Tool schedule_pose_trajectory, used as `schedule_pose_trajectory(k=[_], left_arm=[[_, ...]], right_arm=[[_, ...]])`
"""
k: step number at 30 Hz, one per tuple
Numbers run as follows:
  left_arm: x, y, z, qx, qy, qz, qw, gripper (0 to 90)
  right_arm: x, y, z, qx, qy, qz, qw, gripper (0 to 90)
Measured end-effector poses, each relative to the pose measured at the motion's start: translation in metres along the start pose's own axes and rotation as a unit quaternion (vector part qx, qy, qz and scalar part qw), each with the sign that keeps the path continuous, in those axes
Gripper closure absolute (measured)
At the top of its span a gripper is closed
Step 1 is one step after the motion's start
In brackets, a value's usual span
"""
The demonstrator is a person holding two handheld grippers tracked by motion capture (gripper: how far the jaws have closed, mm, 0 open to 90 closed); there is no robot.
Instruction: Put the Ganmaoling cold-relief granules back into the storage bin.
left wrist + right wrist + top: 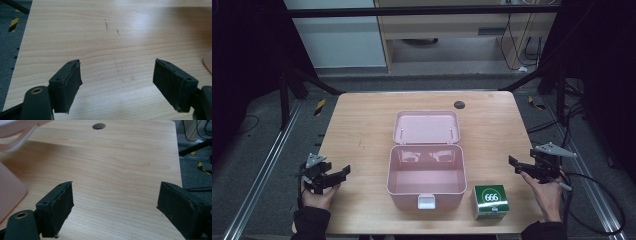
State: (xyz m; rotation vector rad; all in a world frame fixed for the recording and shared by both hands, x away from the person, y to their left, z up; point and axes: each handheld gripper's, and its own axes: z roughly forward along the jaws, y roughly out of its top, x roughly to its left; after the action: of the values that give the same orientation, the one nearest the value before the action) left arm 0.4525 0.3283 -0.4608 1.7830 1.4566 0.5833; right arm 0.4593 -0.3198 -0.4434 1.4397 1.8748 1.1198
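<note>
On the pale rectangular wooden table (362, 125), 5 items were logged, largest first.

Item 1: pink rectangular plastic storage box (426, 175), hinged lid thrown back flat toward the far edge, interior bare, white latch tab on the near wall. It stood at table centre, between the 2 grippers, its long axis running left to right.

Item 2: small green-and-white cardboard carton marked 666 (490, 201), squat and nearly cubic, upright near the front edge, just beside the box's near right corner but apart from it.

Item 3: right gripper (518, 165), black, 2-jawed, held in the person's right hand at the table's right edge. Jaws stood apart with nothing between them; in the right gripper view the pads (60, 205) framed bare wood, the pink box wall at the left margin.

Item 4: left gripper (341, 175), black, held low near the table's left front. Jaws likewise spread and empty, bare wood between the pads (67, 87).

Item 5: dark round cable hole (459, 104) near the far edge.

Relation noted: the carton lay toward the person and inward from the right gripper, near it, while the left gripper was well apart with the box intervening. Judged the right hand's pick, with the open box just to the carton's left.
</note>
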Motion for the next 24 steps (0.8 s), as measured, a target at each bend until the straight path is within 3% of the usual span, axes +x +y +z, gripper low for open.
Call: schedule_pose_trajectory(k=[8, 11, 13, 14, 17, 18, 19, 20, 21, 22, 24], left_arm=[[0.004, -0.001, -0.006, 0.004, -0.015, 0.003, 0.9999, 23.9], [0.005, -0.002, -0.006, 0.007, -0.017, 0.004, 0.9998, 24.8], [0.004, -0.003, -0.005, 0.009, -0.016, 0.006, 0.9998, 25.2], [0.004, -0.004, -0.004, 0.011, -0.012, 0.009, 0.9998, 25.2], [0.004, -0.005, -0.004, 0.012, -0.010, 0.010, 0.9998, 25.5], [0.004, -0.005, -0.003, 0.014, -0.011, 0.011, 0.9998, 25.6], [0.003, -0.005, -0.003, 0.016, -0.009, 0.013, 0.9997, 25.6], [0.003, -0.006, -0.001, 0.019, -0.008, 0.017, 0.9996, 25.6], [0.003, -0.006, -0.001, 0.019, -0.008, 0.017, 0.9996, 25.6], [0.002, -0.007, 0.000, 0.022, -0.008, 0.021, 0.9995, 25.8], [0.001, -0.007, 0.000, 0.023, -0.008, 0.023, 0.9994, 25.9]], right_arm=[[-0.001, 0.020, -0.018, -0.007, 0.020, -0.044, 0.9988, 17.2], [0.004, 0.036, -0.031, -0.011, 0.037, -0.085, 0.9957, 18.2], [0.005, 0.038, -0.032, -0.010, 0.042, -0.091, 0.9949, 18.3], [0.009, 0.045, -0.036, -0.003, 0.050, -0.111, 0.9926, 18.5], [0.013, 0.051, -0.039, 0.007, 0.060, -0.129, 0.9898, 18.4], [0.018, 0.057, -0.042, 0.019, 0.071, -0.146, 0.9866, 18.5], [0.018, 0.057, -0.042, 0.019, 0.071, -0.146, 0.9866, 18.5], [0.024, 0.062, -0.044, 0.032, 0.083, -0.163, 0.9826, 18.5], [0.024, 0.062, -0.044, 0.032, 0.083, -0.163, 0.9826, 18.5], [0.030, 0.066, -0.045, 0.042, 0.093, -0.183, 0.9778, 18.5], [0.035, 0.070, -0.047, 0.050, 0.101, -0.199, 0.9735, 18.4]])
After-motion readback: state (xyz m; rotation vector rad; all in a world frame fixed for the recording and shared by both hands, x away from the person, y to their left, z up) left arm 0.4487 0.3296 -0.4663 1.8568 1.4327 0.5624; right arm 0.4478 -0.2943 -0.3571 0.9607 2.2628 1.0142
